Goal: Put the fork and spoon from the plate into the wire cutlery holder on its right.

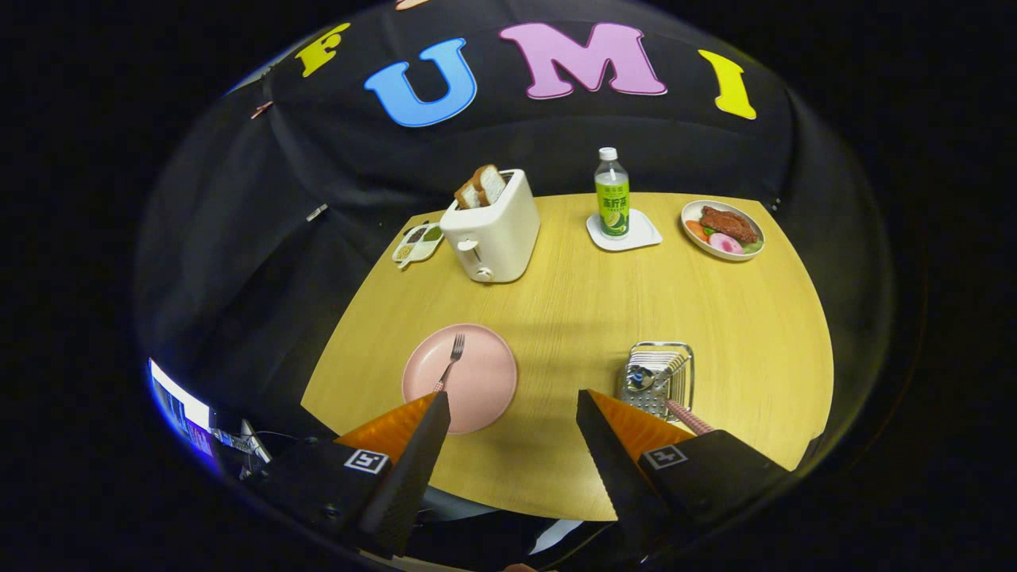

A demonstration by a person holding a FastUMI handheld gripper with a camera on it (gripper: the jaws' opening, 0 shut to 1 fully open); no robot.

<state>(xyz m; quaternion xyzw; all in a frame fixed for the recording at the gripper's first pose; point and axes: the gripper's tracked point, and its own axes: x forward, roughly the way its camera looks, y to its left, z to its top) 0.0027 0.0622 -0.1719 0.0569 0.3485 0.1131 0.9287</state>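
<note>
Gripper view: claw (512, 405) spread, holding nothing, above tabletop (572, 302). Fork (450, 362) on pink plate (461, 389) just ahead of left finger; spoon (659, 389) in wire cutlery holder (658, 380) ahead of right finger.

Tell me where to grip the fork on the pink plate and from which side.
Grip the fork at mid-handle, coming straight down from above. It lies flat on the pink plate, tines toward the toaster, handle end near the open gripper. Set the fingers across the thin handle, probably clear of the rim.
</note>
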